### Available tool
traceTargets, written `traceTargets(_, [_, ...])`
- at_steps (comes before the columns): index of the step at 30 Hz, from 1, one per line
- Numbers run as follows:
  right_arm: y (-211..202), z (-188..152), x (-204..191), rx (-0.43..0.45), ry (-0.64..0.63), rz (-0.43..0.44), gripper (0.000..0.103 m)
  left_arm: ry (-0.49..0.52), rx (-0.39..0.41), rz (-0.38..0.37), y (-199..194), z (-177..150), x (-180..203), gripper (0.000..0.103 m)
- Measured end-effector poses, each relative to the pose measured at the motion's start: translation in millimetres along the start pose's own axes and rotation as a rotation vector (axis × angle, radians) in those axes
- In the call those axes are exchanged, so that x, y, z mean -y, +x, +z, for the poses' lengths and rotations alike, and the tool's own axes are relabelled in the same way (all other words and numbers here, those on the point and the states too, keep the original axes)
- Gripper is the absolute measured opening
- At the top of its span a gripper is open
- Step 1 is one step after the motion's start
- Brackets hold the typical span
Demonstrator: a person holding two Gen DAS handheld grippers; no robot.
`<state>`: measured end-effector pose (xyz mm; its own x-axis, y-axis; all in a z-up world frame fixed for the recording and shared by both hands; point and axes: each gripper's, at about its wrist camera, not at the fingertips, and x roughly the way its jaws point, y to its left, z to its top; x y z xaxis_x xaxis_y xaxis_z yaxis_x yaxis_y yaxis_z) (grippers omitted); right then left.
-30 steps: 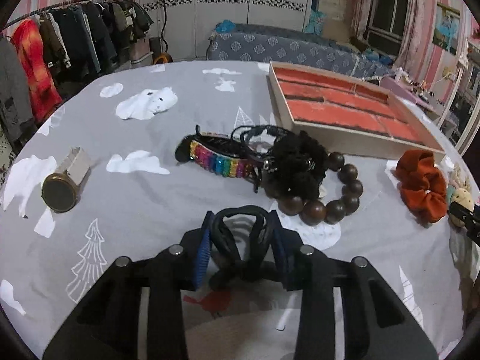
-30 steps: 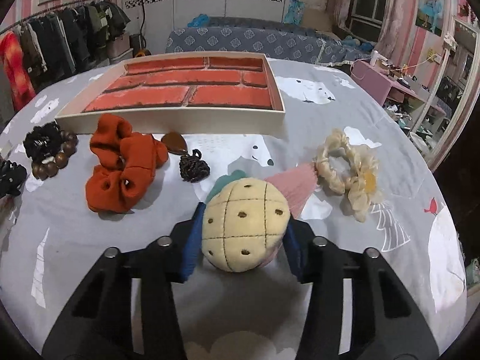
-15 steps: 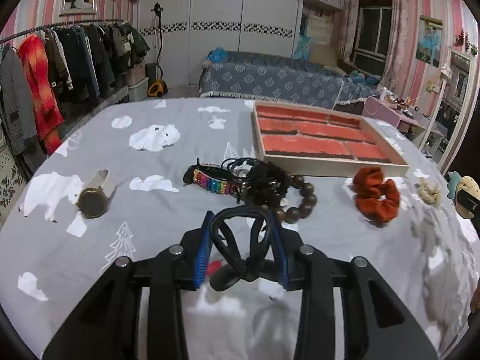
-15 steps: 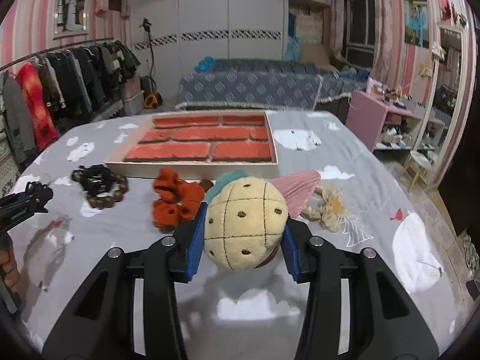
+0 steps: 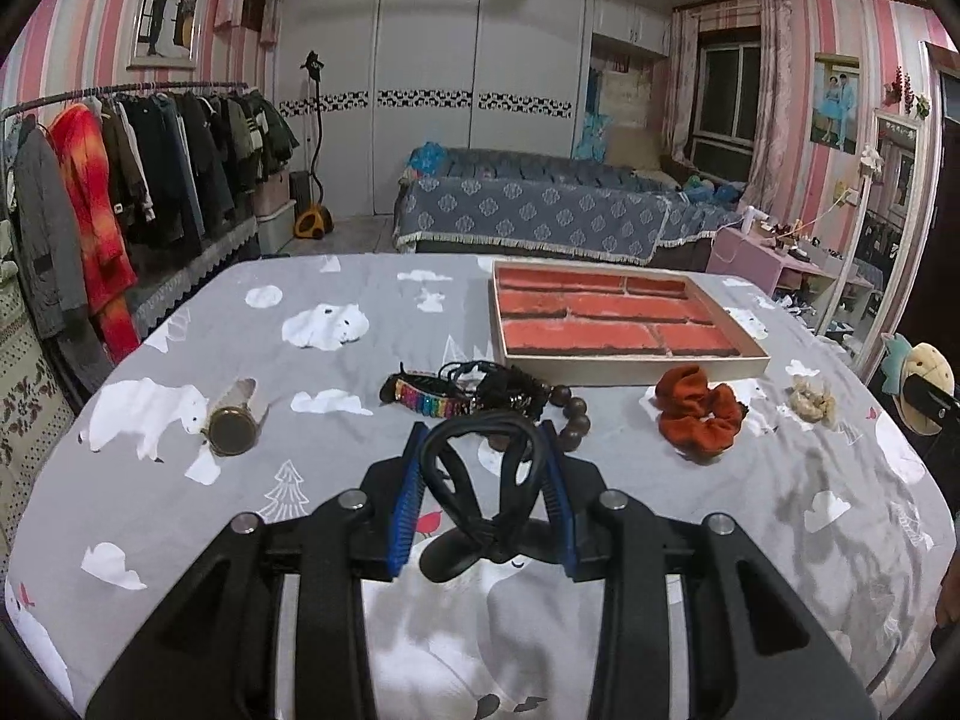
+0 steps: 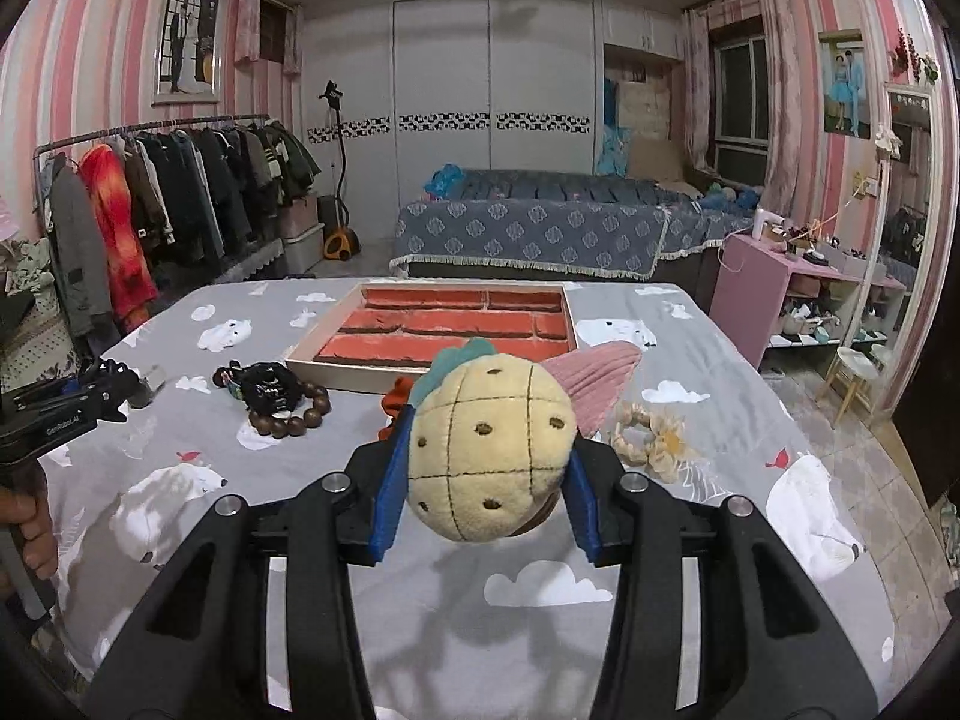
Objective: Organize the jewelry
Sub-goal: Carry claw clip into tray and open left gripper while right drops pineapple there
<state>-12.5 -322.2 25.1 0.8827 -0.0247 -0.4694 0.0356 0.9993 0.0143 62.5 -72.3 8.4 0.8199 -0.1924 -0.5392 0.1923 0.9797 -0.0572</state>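
Above grey bedspread: left gripper clamps black looped hair tie, right gripper squeezes plush pineapple hair accessory. Both raised, probably clearing clutter toward empty brick-lined tray behind. Bead bracelet on cloth.

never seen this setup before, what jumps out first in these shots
The plush pineapple fills the middle of the right wrist view, clamped in the right claw above the grey bedspread. In the left wrist view the left claw grips a black hair clip. Behind both sits the brick-patterned tray, with an orange scrunchie and a wooden bead bracelet in front of it.
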Motion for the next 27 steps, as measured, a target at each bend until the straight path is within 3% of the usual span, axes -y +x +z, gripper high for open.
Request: traceTargets(27, [8.5,9.5,9.7,0.002,0.009,-0.025,0.046,0.01,0.012,-0.01,6.6,8.4,2.4,0.036])
